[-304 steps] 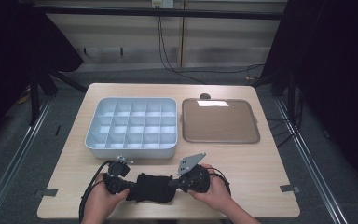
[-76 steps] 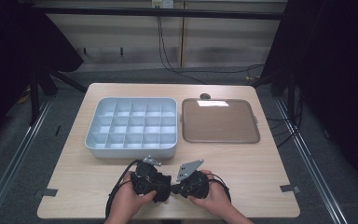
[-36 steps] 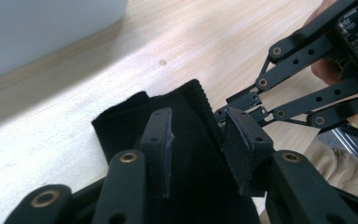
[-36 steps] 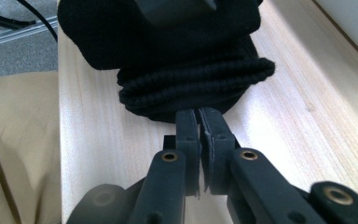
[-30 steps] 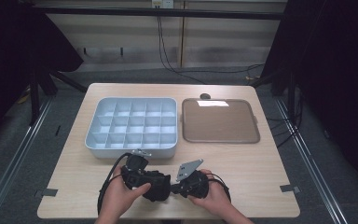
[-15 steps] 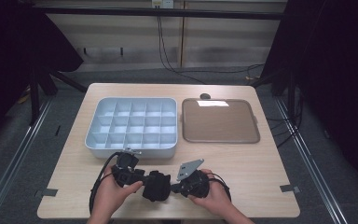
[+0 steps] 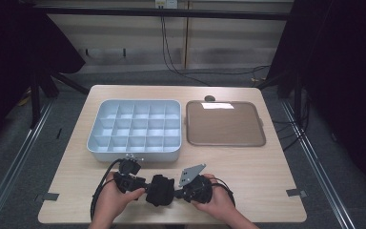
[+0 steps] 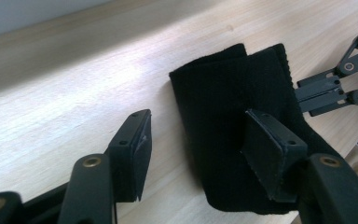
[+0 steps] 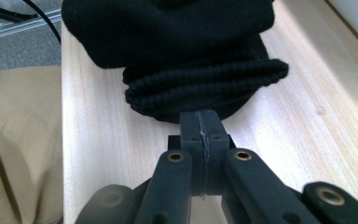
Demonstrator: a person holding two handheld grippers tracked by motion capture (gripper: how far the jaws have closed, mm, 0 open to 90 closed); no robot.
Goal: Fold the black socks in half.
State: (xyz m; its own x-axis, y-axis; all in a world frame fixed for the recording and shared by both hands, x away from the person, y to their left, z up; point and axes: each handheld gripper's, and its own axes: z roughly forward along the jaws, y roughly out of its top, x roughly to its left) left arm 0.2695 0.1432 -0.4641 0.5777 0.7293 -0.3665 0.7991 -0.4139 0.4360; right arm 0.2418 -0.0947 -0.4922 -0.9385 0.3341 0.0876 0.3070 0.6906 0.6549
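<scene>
- I see the light wooden table [image 7: 267, 171] in the frame's middle.
- The pale grey compartment tray [image 7: 136, 126] sits left of centre, the flat brown square tray [image 7: 225, 123] just beside it on the right.
- The folded black knit cloth [image 7: 160, 190] lies at lower centre, below both.

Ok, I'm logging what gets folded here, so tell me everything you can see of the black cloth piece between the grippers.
The black cloth looks like a knitted sock, with ribbed edges stacked in layers. It is folded into a compact bundle lying on the wooden table near the front edge. The right gripper meets its ribbed end with jaws closed. The left gripper is open, one pad over the cloth, the other over bare table.
</scene>
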